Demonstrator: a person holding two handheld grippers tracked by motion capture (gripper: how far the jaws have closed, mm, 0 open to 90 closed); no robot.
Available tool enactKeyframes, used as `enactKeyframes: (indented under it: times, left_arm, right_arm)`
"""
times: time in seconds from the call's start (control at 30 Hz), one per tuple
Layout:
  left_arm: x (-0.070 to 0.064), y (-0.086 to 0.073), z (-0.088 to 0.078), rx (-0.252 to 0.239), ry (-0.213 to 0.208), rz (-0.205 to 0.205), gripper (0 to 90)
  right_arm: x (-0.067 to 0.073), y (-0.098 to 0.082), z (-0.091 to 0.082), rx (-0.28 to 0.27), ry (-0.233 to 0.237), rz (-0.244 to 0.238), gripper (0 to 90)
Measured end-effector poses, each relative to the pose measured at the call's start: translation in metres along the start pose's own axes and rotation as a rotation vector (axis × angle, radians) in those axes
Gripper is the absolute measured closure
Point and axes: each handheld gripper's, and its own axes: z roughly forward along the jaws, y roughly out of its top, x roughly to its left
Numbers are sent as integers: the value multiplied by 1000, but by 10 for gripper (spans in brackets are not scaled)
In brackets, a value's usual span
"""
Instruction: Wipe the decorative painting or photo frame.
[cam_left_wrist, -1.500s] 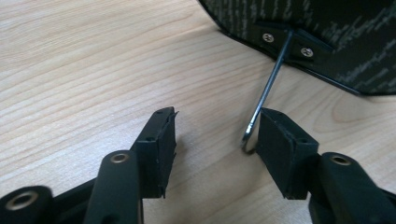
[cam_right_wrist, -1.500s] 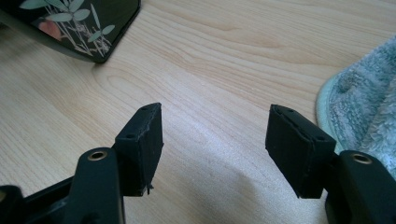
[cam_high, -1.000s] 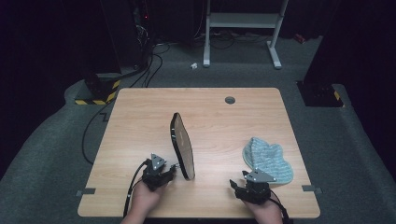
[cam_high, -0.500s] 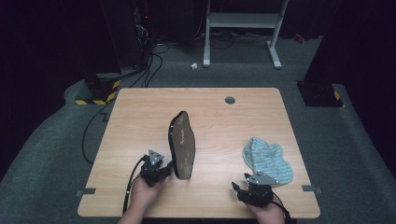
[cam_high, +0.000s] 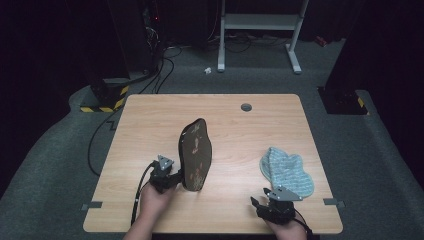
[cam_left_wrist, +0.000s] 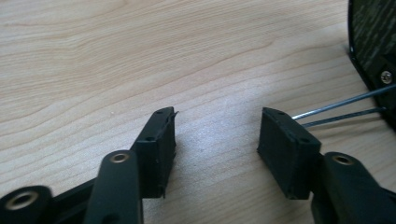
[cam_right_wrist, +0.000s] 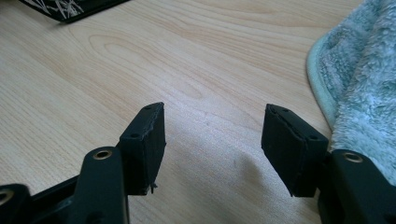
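A dark flat board (cam_high: 195, 155) is stood on its edge near the middle of the table (cam_high: 150, 115), just beside the left gripper (cam_high: 167, 179). Those jaws have just been opening, with nothing between them. The right gripper (cam_high: 265, 206), also spread and empty, has been closing near the front edge, beside a blue cloth (cam_high: 287, 170). The board could tip over, since nothing is holding it.

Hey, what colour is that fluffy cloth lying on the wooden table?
Pale blue-green fluffy cloth with a lighter mint edge, clearest in the right gripper view.

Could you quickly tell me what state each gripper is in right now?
Left gripper: open, nothing between its jaws; they have just been opening.
Right gripper: open, holding nothing; its jaws have just been closing.
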Motion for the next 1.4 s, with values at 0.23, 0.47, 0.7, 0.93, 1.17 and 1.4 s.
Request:
enactKeyframes:
  times: [0.23, 0.47, 0.7, 0.93, 1.17, 1.4]
  left_arm:
    - [3, -4, -5, 13, -2, 10, 321]
    - [7, -13, -23, 10, -53, 10, 237]
    - [8, -26, -44, 22, -130, 24, 113]
    - [5, -36, -59, 27, -154, 34, 29]
    - [-12, -40, -71, 22, -210, 56, 23]
    - [-29, -36, -78, -3, -240, 88, 33]
  right_arm:
    - [-2, 4, -1, -25, -5, 2, 357]
    - [1, 12, 9, -23, 7, -9, 323]
    - [7, 24, 23, -21, 31, -27, 303]
    - [11, 34, 35, -24, 36, -50, 242]
    - [17, 39, 42, -46, -11, -68, 186]
    - [12, 40, 44, -20, 36, -19, 225]
